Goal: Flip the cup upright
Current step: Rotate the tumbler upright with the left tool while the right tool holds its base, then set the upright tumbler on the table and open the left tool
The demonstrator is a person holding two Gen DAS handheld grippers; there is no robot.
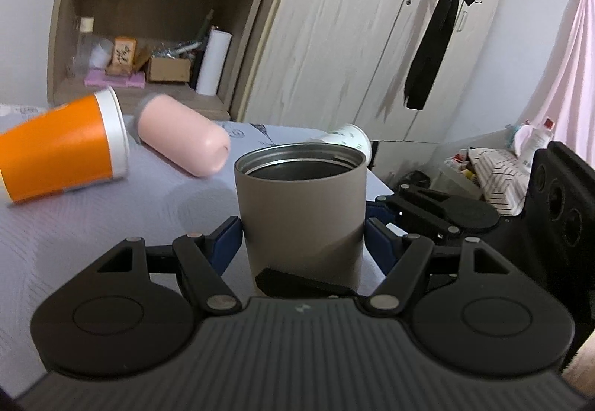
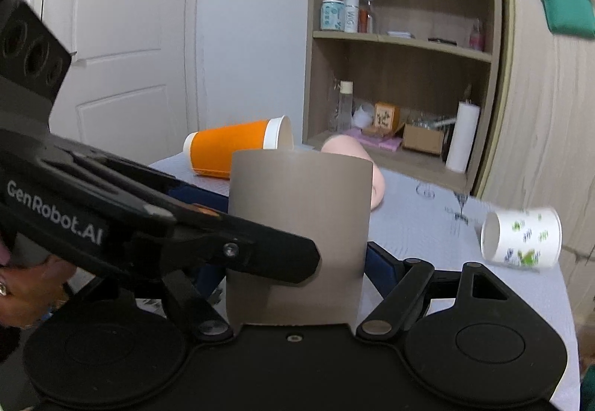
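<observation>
Near the counter's (image 1: 74,232) right edge, the taupe cup (image 1: 301,210) stands upright, mouth up; left tool (image 1: 302,238) and right tool (image 2: 293,262) both clamp its sides.

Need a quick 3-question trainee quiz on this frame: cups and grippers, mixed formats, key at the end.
1. True or false: the taupe tumbler stands upright with its open mouth facing up.
2. Multiple choice: which cups lie on their sides on the table? A) only the orange cup; B) the orange cup, the pink cup and the white patterned paper cup; C) none.
3. Fill in: the left gripper has its blue pads on either side of the ____, and the right gripper also flanks it.

Key: 1 true; 2 B; 3 taupe tumbler. Whether the pads press the wall cannot be told for sure.
</observation>
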